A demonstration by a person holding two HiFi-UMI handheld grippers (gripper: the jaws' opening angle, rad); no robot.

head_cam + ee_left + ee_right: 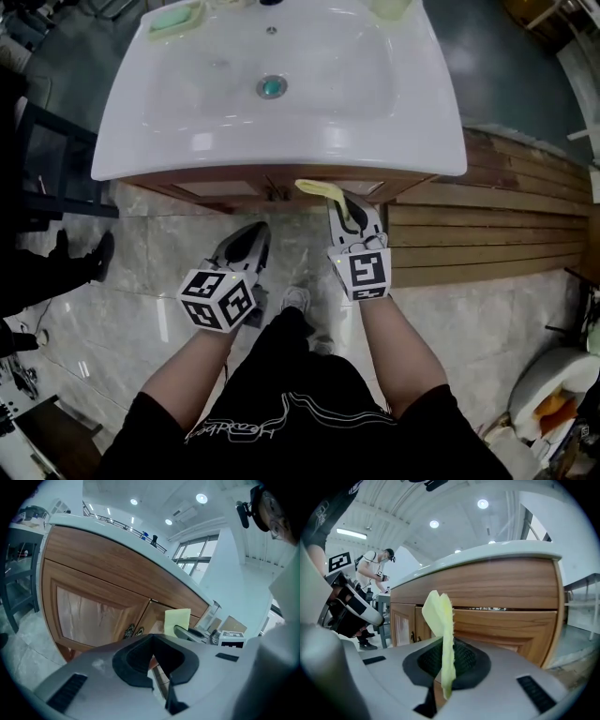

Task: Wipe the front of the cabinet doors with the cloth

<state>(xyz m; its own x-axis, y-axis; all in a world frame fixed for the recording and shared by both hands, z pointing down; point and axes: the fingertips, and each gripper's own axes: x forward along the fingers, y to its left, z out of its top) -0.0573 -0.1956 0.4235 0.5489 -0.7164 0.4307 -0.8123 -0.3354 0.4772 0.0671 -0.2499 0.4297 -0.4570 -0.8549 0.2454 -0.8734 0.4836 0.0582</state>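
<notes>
So the right gripper (444, 641) is clenched on the yellow cloth (438, 611), and the left gripper (152, 637) is closed with nothing in it, hanging low in front of the cabinet doors (93, 606) and apart from them. In the head view the cloth's free end sits right at the cabinet front, just under the rim of the white basin (281, 150), over on the right-hand door. I can't tell if it's actually pressing on the wood.

My take on doing the wipe properly: only a narrow strip of cloth pokes past the jaws, so go in with the flat face of it, not the edge. Tilt the gripper so the cloth lays against the panel and the hard tips stay off the wood. Then make overlapping strokes across 1 door before moving to the other, and go easy around the 2 small handles (133, 631) where the doors meet, where I think it could snag.

Orientation: the cloth is folded thin and stands edge-on in the right gripper view. Its long axis runs out along the jaws, with the free end pointing at the doors and curling slightly left.
</notes>
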